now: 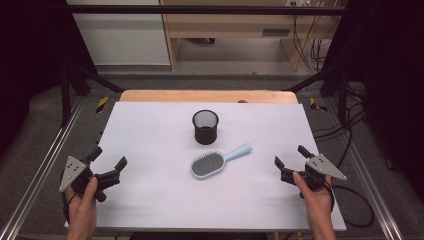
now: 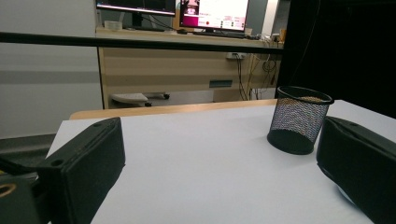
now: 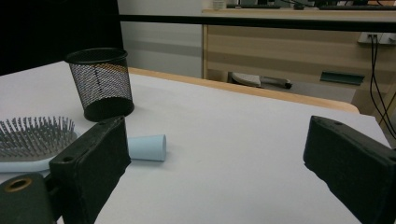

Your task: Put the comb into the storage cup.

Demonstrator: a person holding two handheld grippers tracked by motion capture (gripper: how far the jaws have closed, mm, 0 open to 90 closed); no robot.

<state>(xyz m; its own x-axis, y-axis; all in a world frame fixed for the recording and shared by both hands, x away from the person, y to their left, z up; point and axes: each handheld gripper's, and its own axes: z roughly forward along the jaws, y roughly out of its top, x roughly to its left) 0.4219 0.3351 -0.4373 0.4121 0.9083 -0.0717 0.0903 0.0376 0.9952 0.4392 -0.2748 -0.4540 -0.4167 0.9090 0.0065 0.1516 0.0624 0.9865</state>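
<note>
On the white table [image 1: 150,200]: one light blue hairbrush [image 1: 212,163] lying flat in the middle with its bristles up, one black mesh cup [image 1: 205,127] standing upright just behind it, and two grippers held by two hands near the front corners, well apart from both things. Left gripper [image 1: 107,161] wide open with nothing between the jaws, right gripper [image 1: 290,156] wide open and empty too. In the right gripper view, brush cut off at the left edge and partly hidden behind one black jaw.
</note>
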